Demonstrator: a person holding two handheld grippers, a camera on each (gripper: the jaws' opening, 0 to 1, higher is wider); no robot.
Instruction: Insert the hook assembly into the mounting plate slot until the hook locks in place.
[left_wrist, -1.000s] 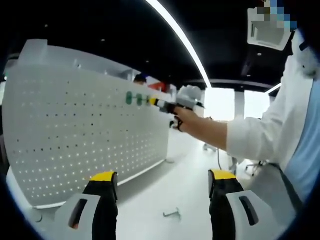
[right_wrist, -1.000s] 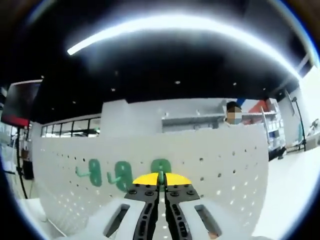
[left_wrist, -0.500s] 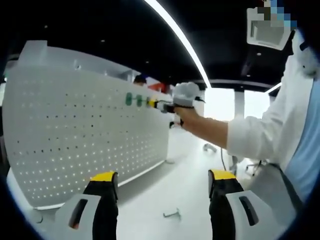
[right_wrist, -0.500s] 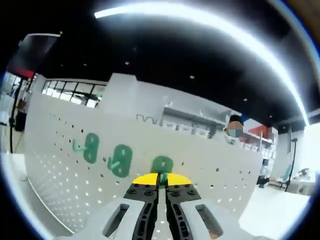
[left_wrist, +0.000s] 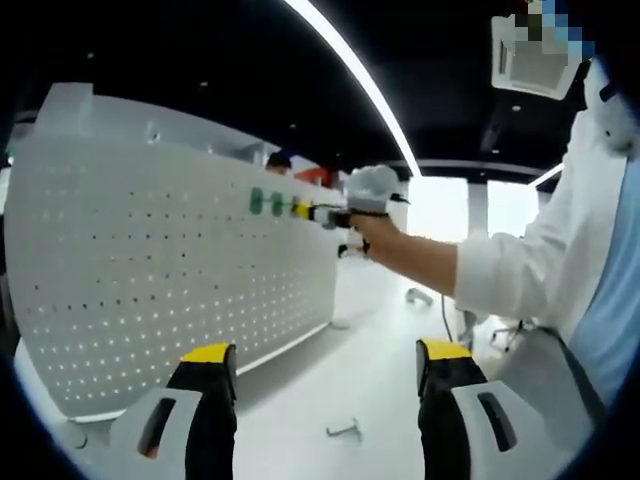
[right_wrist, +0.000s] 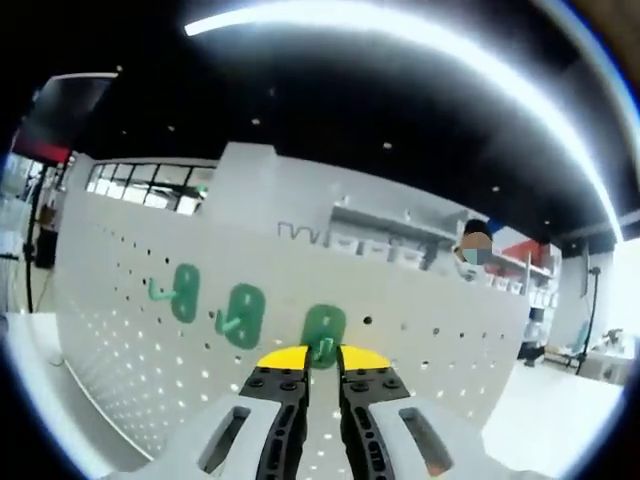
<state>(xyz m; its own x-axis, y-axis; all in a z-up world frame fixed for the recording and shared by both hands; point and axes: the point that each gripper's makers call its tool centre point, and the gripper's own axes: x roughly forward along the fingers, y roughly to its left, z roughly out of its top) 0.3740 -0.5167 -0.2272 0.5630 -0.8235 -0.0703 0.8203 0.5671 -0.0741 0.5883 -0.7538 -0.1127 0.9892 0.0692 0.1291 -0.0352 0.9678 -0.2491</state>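
Green hooks, white perforated pegboard

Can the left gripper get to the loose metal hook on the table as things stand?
Probably yes. The left gripper is open, and the metal hook lies on bare table just ahead between its jaws, nothing between. The pegboard stands off to the side.

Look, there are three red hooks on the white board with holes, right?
Not red: the three hooks on the white board are green, as the right gripper view shows. The right gripper sits at the third one.
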